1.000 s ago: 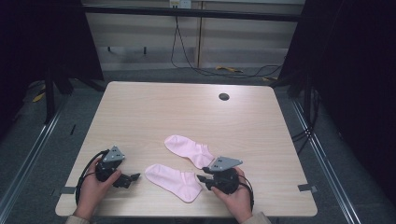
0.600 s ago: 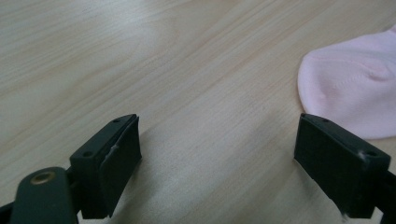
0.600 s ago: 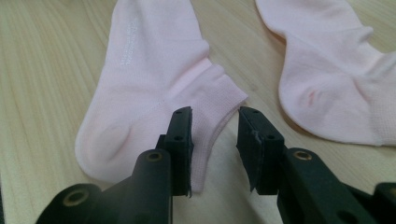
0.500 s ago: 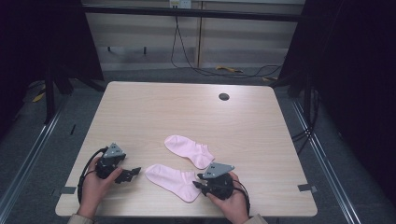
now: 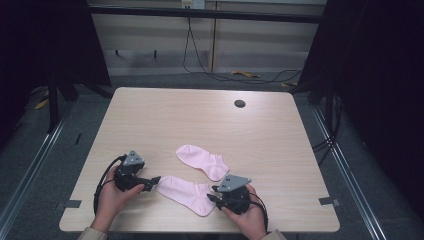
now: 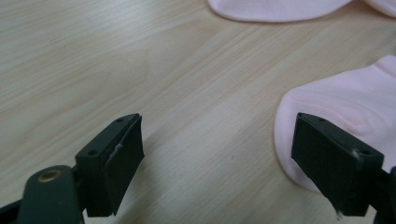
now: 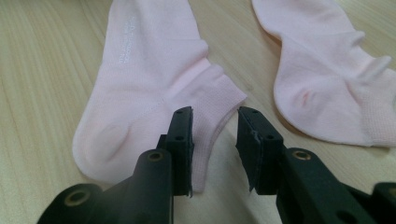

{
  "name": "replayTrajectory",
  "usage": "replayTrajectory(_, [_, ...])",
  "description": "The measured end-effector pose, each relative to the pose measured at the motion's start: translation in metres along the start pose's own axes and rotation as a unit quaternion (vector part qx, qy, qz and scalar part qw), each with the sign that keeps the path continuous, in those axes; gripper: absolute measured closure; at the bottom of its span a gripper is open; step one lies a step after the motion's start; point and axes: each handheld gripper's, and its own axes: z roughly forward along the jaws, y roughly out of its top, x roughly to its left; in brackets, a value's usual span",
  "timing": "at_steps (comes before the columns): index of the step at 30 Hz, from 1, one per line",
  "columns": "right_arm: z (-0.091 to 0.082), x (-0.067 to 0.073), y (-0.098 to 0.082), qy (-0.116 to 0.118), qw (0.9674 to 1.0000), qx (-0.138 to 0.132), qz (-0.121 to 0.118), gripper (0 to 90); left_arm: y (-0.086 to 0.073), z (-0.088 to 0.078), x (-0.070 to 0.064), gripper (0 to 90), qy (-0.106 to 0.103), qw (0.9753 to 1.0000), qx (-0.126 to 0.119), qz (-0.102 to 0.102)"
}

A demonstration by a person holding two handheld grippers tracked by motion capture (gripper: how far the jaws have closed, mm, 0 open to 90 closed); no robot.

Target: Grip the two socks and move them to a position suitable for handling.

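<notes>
Left gripper (image 5: 152,180), jaws wide, sits at the toe of the near pink sock (image 5: 187,194); right gripper (image 5: 214,194), jaws narrow, straddles its ribbed cuff edge.

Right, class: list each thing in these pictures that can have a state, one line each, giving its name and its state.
Near sock: lying flat on the table, between the two grippers.
Far sock: lying flat, apart from the near sock.
Left gripper: jaws wide open, at the near sock's toe end.
Right gripper: jaws partly open around the near sock's cuff edge.
Table: bare apart from the socks and grippers.
</notes>
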Motion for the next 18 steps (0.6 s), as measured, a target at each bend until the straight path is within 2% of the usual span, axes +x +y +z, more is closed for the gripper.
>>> replayTrajectory(1, [0.000,0.001,0.000,-0.003,1.0000,0.001,-0.001,66.3,0.001,0.000,-0.003,23.0,0.001,0.9998,0.006,0.018])
replayTrajectory(5, [0.000,0.001,0.000,-0.006,1.0000,0.000,-0.001,66.3,0.002,0.002,-0.006,33.0,0.003,0.9994,0.016,0.030])
replayTrajectory(9, [0.000,0.003,-0.001,-0.012,0.9999,-0.002,0.002,66.1,0.002,0.001,-0.009,43.0,-0.012,0.9989,0.015,0.043])
replayTrajectory(10, [0.000,0.003,-0.001,-0.015,0.9999,-0.002,0.002,65.0,0.002,0.001,-0.010,46.4,-0.012,0.9985,0.015,0.051])
replayTrajectory(11, [-0.001,0.004,-0.001,-0.019,0.9998,-0.002,0.004,64.9,0.002,0.001,-0.010,48.9,-0.012,0.9985,0.015,0.051])
replayTrajectory(12, [-0.001,0.004,-0.001,-0.021,0.9998,-0.003,0.005,65.0,0.002,0.000,-0.013,50.5,-0.015,0.9977,0.016,0.064])
replayTrajectory(13, [-0.001,0.004,-0.001,-0.021,0.9998,-0.003,0.005,65.0,0.002,0.000,-0.013,54.5,-0.015,0.9977,0.016,0.064])
replayTrajectory(14, [-0.001,0.004,-0.001,-0.023,0.9997,-0.002,0.006,65.0,0.002,0.000,-0.013,54.5,-0.017,0.9976,0.017,0.065])
replayTrajectory(15, [-0.001,0.004,-0.002,-0.024,0.9997,-0.001,0.009,65.7,0.002,0.000,-0.014,56.0,-0.022,0.9980,0.018,0.057])
replayTrajectory(18, [-0.001,0.004,-0.003,-0.024,0.9995,-0.006,0.021,66.1,0.003,0.000,-0.015,59.7,-0.024,0.9977,0.023,0.058])
